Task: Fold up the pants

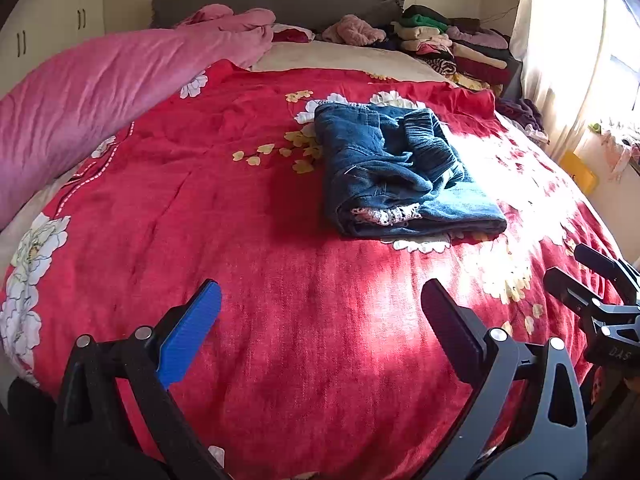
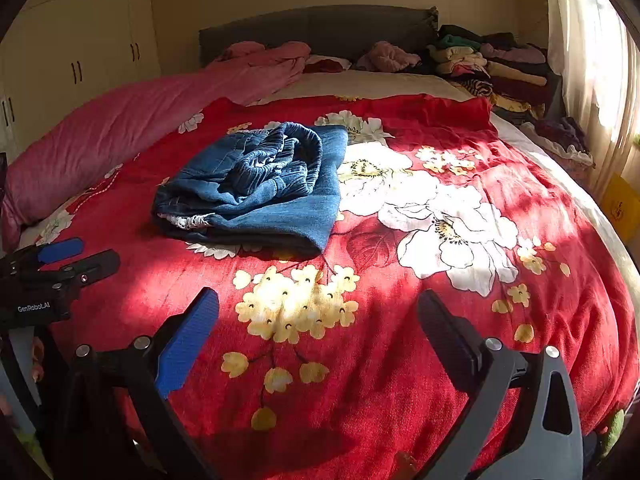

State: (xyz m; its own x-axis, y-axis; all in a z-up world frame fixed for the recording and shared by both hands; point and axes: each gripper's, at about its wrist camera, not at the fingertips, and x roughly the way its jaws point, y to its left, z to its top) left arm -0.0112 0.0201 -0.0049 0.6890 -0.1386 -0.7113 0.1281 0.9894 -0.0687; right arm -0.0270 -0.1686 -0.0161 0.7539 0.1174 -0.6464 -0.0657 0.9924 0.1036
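Where sunlight falls from the curtained window (image 2: pixel 592 64), a red bedspread with white and yellow flowers (image 1: pixel 280 320) covers the bed, with a grey headboard (image 1: pixel 276 0) and cream wardrobe doors (image 2: pixel 80 56) behind. One pair of blue denim pants (image 1: pixel 396 172) lies folded on the spread, well ahead of both tools. Two grippers hover: left gripper (image 1: pixel 320 328) and right gripper (image 2: pixel 318 332), each spread wide and holding nothing. "GenRobot.AI" is written on the left one.

Home bedroom, bed (image 1: pixel 280 320) with headboard (image 1: pixel 280 0), wardrobe (image 2: pixel 72 52), clothes piles (image 1: pixel 452 48)
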